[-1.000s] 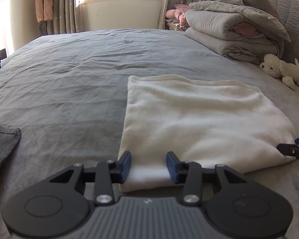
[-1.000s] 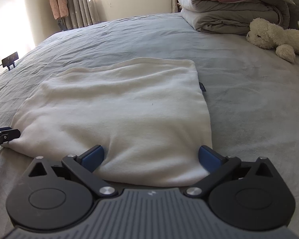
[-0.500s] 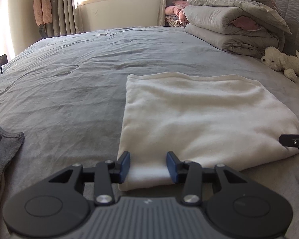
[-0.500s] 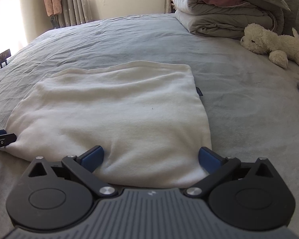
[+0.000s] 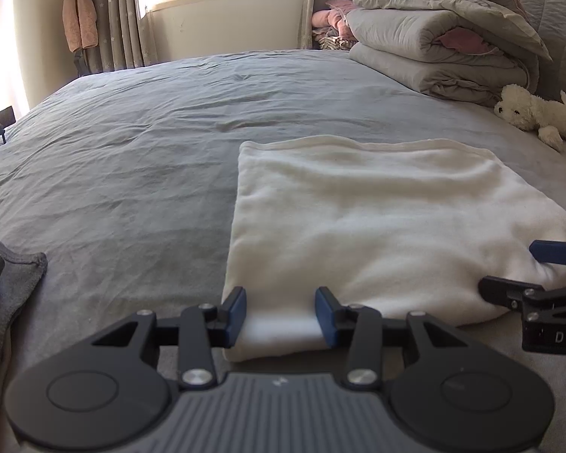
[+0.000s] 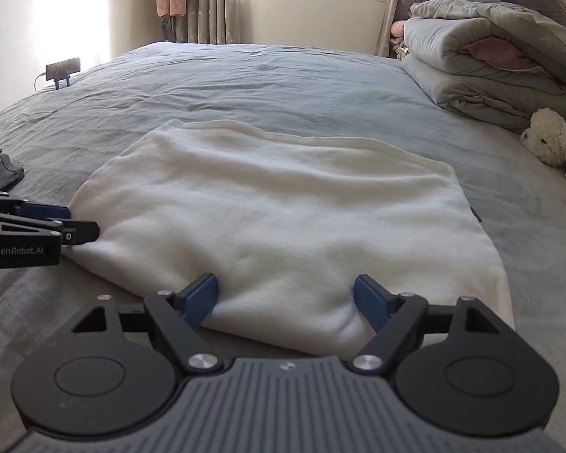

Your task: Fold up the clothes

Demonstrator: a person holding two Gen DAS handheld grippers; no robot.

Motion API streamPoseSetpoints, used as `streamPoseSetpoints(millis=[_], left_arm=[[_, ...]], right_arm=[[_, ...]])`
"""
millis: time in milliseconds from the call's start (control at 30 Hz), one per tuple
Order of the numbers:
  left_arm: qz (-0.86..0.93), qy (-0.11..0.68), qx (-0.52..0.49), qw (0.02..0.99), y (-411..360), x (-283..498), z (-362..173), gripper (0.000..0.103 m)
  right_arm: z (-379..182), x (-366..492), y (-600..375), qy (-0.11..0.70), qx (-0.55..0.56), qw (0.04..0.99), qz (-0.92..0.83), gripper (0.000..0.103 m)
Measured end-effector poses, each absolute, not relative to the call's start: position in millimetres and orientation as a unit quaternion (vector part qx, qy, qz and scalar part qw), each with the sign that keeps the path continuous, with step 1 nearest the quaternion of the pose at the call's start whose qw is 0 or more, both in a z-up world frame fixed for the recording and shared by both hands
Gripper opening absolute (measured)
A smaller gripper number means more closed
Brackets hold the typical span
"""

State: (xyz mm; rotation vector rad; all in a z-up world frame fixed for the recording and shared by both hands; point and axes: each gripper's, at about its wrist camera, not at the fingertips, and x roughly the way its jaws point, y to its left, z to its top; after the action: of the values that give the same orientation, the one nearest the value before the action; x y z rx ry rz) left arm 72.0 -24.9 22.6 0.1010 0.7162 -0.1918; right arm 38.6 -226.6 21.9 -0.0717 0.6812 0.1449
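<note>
A white folded garment (image 5: 377, 226) lies flat on the grey bed (image 5: 132, 173). My left gripper (image 5: 280, 317) is at its near left corner, shut on a narrow strip of the white fabric. My right gripper (image 6: 285, 298) straddles the garment (image 6: 283, 219) at its near edge. Its jaws are closing with a wide fold of fabric between them, and the right pad dents the cloth. Each gripper shows in the other's view: the right gripper (image 5: 528, 270) at the garment's right end, the left gripper (image 6: 69, 222) at its left corner.
A grey garment (image 5: 7, 283) lies at the bed's left edge, also in the right wrist view (image 6: 0, 168). Folded duvets (image 5: 434, 49) and a white plush toy (image 5: 536, 113) sit at the far right. A phone on a stand (image 6: 62, 68) is off the bed's left side.
My right gripper slid left along the garment's near edge and its jaws narrowed around the fabric. It now reaches further into the left wrist view. The left gripper kept its grip and place.
</note>
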Motion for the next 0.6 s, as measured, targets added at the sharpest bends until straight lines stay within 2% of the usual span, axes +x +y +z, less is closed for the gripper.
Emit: streamPoseSetpoints(millis=[367, 533, 600], left_arm=[[-0.094, 0.354, 0.04, 0.93, -24, 73, 24, 0.043], [-0.093, 0.354, 0.039, 0.93, -24, 74, 24, 0.043], [-0.091, 0.353, 0.041, 0.93, -25, 73, 24, 0.043]], right_arm=[[23, 34, -224, 0.322, -0.042, 0.943, 0.068, 0.085], [46, 27, -233, 0.278, -0.017, 0.959, 0.063, 0.08], [46, 31, -239, 0.291, -0.002, 0.955, 0.064, 0.077]])
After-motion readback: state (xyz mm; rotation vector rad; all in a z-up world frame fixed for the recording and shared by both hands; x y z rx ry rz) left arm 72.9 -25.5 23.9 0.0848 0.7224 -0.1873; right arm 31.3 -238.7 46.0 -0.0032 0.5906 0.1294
